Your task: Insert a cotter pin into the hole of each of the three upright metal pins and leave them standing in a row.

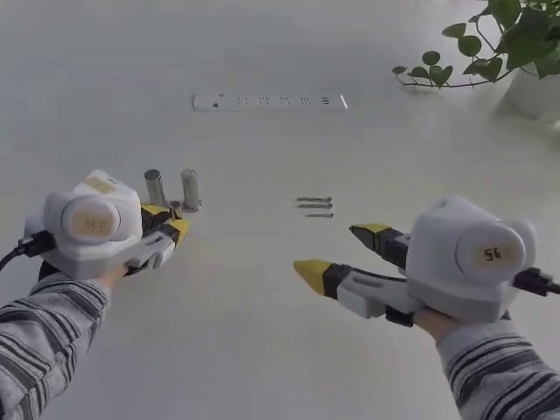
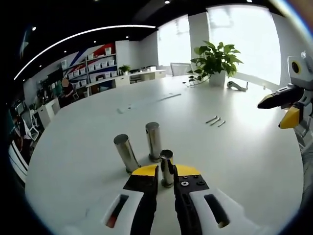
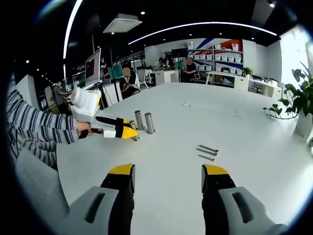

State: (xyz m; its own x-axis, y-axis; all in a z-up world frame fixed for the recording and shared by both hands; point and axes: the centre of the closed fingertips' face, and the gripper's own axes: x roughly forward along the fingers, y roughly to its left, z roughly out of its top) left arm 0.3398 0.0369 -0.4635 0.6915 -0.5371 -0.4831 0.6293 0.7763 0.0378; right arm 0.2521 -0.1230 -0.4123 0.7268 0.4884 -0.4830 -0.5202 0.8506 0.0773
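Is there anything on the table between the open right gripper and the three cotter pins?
Nothing visible does. In the right gripper view, bare table lies between the open right gripper and the cotter pins. The left gripper, shut on one metal pin, is off to the side.

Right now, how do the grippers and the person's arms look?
Both the left gripper and the right gripper have rounded white housings, black jaws with yellow tips, and a black cable at the back. The right housing bears orange digits that look like 56; the left has a yellowish label. The sleeves are grey with dark stripes.
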